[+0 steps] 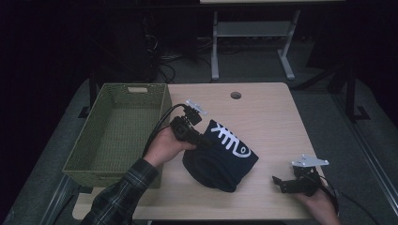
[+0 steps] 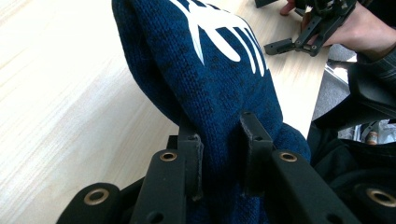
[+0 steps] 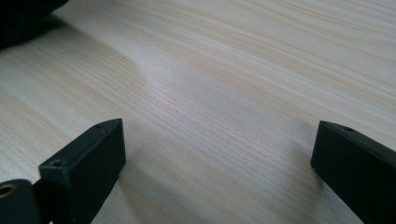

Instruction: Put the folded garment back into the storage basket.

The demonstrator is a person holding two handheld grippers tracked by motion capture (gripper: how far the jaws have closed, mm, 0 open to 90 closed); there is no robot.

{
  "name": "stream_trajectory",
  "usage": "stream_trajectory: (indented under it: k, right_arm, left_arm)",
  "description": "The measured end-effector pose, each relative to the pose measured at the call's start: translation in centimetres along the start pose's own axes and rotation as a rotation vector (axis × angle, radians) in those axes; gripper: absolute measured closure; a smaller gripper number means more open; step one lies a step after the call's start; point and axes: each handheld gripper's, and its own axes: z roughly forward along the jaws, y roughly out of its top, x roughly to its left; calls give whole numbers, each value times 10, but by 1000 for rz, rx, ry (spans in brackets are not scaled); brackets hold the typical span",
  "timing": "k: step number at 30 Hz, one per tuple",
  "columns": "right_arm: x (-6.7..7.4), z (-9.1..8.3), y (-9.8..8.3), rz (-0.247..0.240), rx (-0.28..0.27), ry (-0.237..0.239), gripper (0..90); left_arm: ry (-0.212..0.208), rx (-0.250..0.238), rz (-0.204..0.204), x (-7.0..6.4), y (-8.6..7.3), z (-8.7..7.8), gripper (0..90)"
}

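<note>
Left gripper (image 1: 202, 139) has its jaws pinched tight on a fold of the dark navy knitted beanie w/ a white fish-skeleton print (image 1: 220, 157); in the left gripper view the knit (image 2: 219, 88) bulges up between the two black jaws, both pressing into the fabric. Beanie is near the middle of the pale wood-grain tabletop (image 1: 263, 108), its gripped edge raised by the jaws, the rest sagging down to the surface, print facing up. The hand in the plaid sleeve (image 1: 119, 197) comes in from the lower left. Just left of it, at the tabletop's left edge, sits a green woven rectangular basket (image 1: 75, 159), nothing inside it. Right gripper (image 1: 281, 182) lies low at the near right corner of the tabletop, well apart from the beanie; in the right gripper view its jaws stand wide apart w/ bare wood (image 3: 210, 93) between them, holding nothing. A small round hole (image 1: 235, 95) shows near the far edge of the tabletop
</note>
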Motion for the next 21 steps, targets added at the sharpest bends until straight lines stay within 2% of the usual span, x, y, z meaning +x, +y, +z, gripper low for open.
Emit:
stream_trajectory:
  k: [5, 16, 21]
  right_arm:
    - [0, 0, 0, 0, 0, 0, 28]
    - [0, 0, 0, 0, 0, 0, 28]
    - [0, 0, 0, 0, 0, 0, 27]
  left_arm:
    - [-7, -5, -5, 0, 3, -11, 743]
    - [22, 5, -4, 0, 7, -41, 743]
    - [26, -14, -11, 1, 6, -55, 742]
